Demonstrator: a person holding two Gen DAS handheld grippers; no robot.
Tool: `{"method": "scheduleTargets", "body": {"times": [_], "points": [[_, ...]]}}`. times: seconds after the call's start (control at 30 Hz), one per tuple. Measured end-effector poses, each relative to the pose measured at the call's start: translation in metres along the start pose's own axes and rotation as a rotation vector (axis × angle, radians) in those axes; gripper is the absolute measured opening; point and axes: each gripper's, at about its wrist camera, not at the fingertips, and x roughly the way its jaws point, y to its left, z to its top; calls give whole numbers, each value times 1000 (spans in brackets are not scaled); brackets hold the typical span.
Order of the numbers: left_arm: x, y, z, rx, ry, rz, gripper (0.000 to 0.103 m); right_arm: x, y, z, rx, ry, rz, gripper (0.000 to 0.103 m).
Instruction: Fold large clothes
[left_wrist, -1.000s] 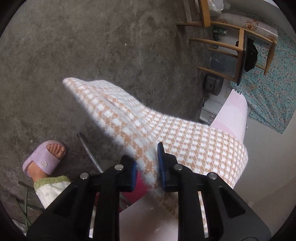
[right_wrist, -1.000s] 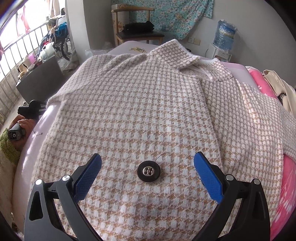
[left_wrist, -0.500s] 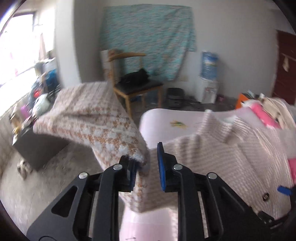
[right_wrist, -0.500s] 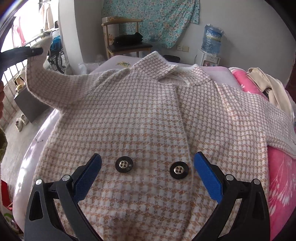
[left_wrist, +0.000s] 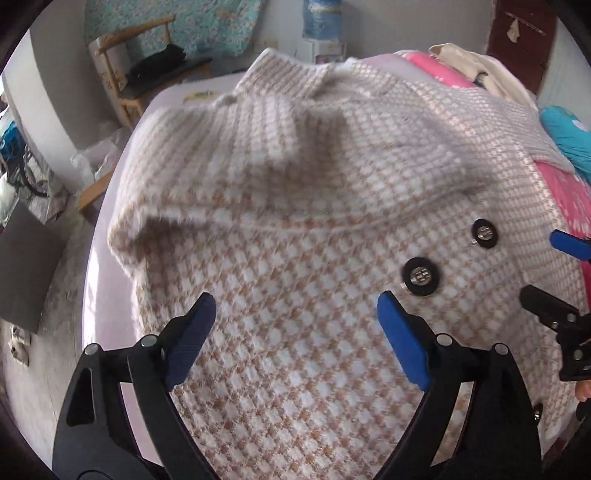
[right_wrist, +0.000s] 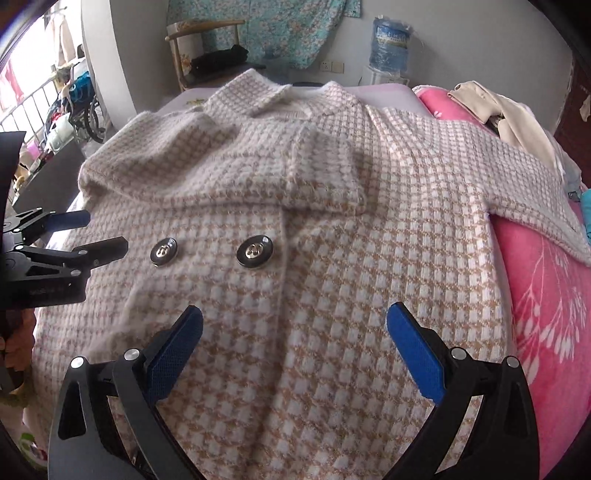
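Note:
A pink-tan and white houndstooth coat (right_wrist: 332, 266) lies front up on the bed, black buttons (right_wrist: 255, 253) showing. One sleeve (right_wrist: 229, 173) is folded across its chest; the other sleeve (right_wrist: 535, 206) stretches right over the pink blanket. My left gripper (left_wrist: 295, 306) hovers over the coat's lower front, jaws opening, nothing between them. It also shows at the left edge as the left gripper (right_wrist: 96, 232). My right gripper (right_wrist: 295, 315) stands open above the coat below the buttons, holding nothing, and appears as the right gripper (left_wrist: 537, 264).
A pink flowered blanket (right_wrist: 546, 295) covers the bed's right side, with a beige garment (right_wrist: 498, 110) on it. Beyond the bed stand a wooden chair (right_wrist: 207, 48) and a water bottle (right_wrist: 391, 40). A dark box (left_wrist: 26, 266) sits on the floor left of the bed.
My left gripper carried the sleeve from beside the bed up and over onto the coat's chest, then let it go and opened. The right gripper shifted to the right over the coat.

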Motion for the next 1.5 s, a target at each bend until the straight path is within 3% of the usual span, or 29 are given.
{"method": "scheduleTargets", "body": {"times": [0.07,0.27,0.5,0.9,1.37,1.5], "points": [[10,5,-4,-13,26,-6,88,7,-3,-2,2,22,5,97],[8,5,-4,-27,8,21,95,21,2,-5,-53,43,-23,97],[3,6,-6,-23,-17,20,95,29,-15,-9,20,49,84,98],[3,7,-6,-37,14,22,95,31,-10,-4,-8,104,75,98],[4,6,-3,-59,22,41,96,26,-18,-3,-77,154,153,97],[4,6,-4,-62,20,42,96,15,-25,11,-76,127,186,97]]}}
